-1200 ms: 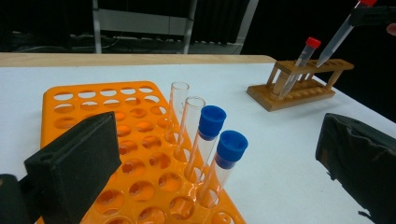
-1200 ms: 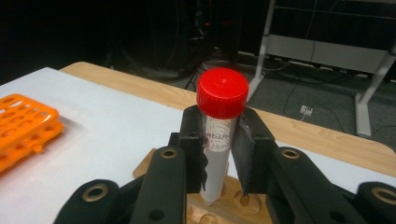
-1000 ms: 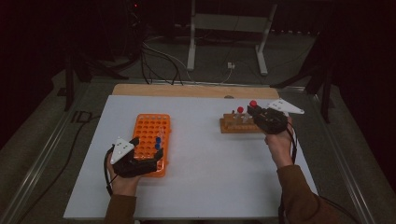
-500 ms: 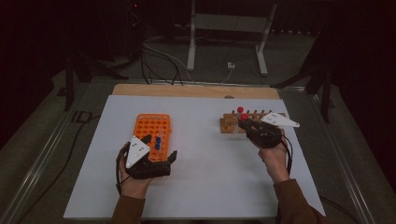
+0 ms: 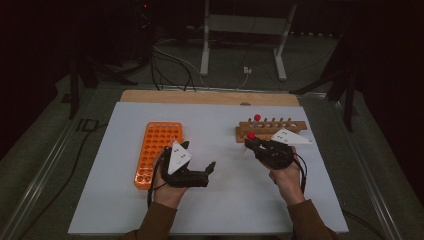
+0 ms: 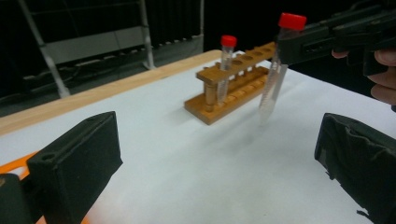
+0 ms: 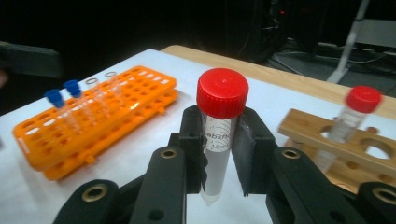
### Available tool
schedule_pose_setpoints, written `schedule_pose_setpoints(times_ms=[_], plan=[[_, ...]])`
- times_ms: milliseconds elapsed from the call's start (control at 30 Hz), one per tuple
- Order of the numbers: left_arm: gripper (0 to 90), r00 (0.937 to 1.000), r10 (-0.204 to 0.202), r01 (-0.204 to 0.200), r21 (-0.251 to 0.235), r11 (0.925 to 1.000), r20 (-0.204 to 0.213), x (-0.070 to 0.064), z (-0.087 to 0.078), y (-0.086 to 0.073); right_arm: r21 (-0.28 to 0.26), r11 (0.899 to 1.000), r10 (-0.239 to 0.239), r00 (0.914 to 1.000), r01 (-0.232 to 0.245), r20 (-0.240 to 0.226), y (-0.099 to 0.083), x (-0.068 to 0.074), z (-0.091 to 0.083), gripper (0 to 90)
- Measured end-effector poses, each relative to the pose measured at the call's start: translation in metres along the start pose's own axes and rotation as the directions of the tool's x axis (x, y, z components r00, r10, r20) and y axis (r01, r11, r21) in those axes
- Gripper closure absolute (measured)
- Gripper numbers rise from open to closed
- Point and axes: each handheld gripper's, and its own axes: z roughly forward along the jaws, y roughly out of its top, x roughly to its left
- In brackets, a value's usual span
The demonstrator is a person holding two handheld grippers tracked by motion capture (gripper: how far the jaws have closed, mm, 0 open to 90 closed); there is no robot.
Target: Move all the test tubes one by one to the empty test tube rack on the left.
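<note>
Two grippers are working above the white table (image 5: 225,200). My right gripper (image 5: 254,143) is clamping a red-capped tube (image 7: 219,135) between its jaws, just under the cap, and is holding it upright in the air, just in front of the wooden rack (image 5: 271,130). One more red-capped tube (image 6: 225,67) is standing in an end hole of this rack. My left gripper (image 5: 207,170) is hovering with its jaws wide apart and gripping nothing, just beside the orange rack (image 5: 156,150), where two blue-capped tubes (image 7: 63,100) are sitting.

High view looks down; both gripper views share the wooden rack (image 6: 233,88).
</note>
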Motion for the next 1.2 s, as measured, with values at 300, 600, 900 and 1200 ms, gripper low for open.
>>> schedule_pose_setpoints(times_ms=[300,600,900,1200], plan=[[10.6,0.9976,0.002,-0.005,0.042,0.9991,0.069,-0.013,0.025,0.001,0.013,1.000,-0.017,0.9976,0.018,-0.066,0.001,0.020,0.003,74.7],[16.4,0.9932,0.016,-0.028,0.107,0.9939,0.115,-0.024,0.043,-0.002,0.026,0.999,-0.018,0.9920,0.021,-0.125,-0.001,0.036,0.007,74.7],[51.4,0.9882,0.008,-0.023,0.098,0.9949,0.153,-0.023,0.045,-0.002,0.041,0.999,-0.030,0.9877,0.036,-0.153,-0.002,0.044,0.011,74.6],[73.2,0.9826,0.014,-0.033,0.099,0.9945,0.185,-0.023,0.044,-0.003,0.048,0.998,-0.032,0.9844,0.041,-0.173,-0.002,0.047,0.013,74.6]])
